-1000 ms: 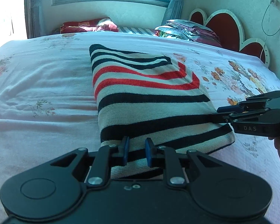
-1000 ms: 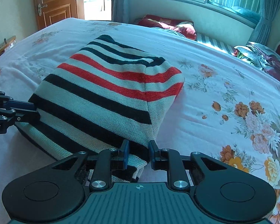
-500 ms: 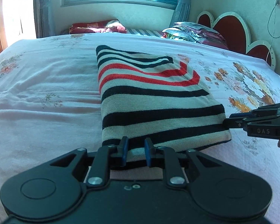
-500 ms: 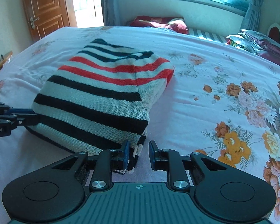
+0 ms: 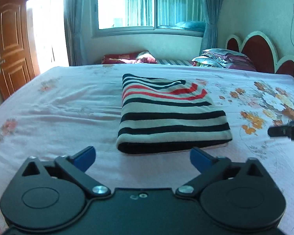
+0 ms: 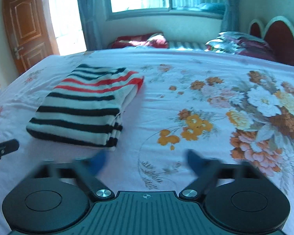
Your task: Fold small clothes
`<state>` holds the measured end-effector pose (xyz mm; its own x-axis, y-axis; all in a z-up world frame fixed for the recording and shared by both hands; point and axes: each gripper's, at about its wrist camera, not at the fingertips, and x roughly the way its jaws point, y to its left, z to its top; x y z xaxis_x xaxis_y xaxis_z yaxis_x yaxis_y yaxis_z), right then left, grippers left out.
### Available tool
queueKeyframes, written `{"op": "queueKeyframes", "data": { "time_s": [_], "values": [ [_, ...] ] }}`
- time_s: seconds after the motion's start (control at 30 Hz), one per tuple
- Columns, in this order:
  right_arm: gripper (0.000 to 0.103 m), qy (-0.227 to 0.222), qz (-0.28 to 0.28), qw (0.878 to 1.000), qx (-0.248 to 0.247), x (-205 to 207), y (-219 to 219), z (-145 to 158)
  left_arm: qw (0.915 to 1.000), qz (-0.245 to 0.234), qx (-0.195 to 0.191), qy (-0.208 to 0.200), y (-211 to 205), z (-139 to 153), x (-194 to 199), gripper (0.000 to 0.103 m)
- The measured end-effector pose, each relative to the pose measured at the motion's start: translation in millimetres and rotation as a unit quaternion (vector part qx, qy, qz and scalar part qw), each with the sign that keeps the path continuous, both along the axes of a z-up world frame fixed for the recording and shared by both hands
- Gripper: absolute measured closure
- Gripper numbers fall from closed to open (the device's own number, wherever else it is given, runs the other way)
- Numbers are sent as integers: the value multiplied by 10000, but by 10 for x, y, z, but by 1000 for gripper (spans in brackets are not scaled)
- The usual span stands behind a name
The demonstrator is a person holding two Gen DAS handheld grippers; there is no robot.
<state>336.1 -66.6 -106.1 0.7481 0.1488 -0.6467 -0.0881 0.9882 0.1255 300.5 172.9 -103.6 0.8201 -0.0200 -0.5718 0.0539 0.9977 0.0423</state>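
Releasing the striped sweater since 0.5 s ago, I held both grippers, left and right, wide apart, fold apparently finished.

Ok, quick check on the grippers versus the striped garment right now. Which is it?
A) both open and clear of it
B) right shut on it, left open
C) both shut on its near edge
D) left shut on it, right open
A: the left gripper and the right gripper both have their jaws spread wide over bare sheet, and the folded striped garment lies free on the bed.
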Motion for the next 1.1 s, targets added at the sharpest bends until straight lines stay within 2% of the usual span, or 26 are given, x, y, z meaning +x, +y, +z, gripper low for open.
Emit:
{"op": "queueKeyframes", "data": {
  "time_s": [0.27, 0.43, 0.73, 0.83, 0.97, 1.1],
  "values": [
    [0, -234, 42, 9997, 25, -553, -50, 265, 9988, -48, -225, -429, -247, 378, -512, 0],
    [0, -374, 55, 9993, 43, -1057, -47, 512, 9982, -155, -103, -573, -405, 617, -907, 0],
    [0, -534, -16, 9986, 63, -1910, -106, 872, 9967, -373, -1, -717, -614, 888, -1636, 0],
    [0, -644, -96, 9978, 98, -2170, -146, 988, 9971, -271, -127, -702, -611, 993, -1830, 0],
    [0, -759, -253, 9966, 178, -2419, -165, 1087, 9978, -143, -313, -566, -591, 1090, -2031, 0],
    [0, -813, -206, 9964, 74, -2522, -45, 1123, 9977, -116, -329, -583, -554, 1115, -2097, 0]
  ]
}}
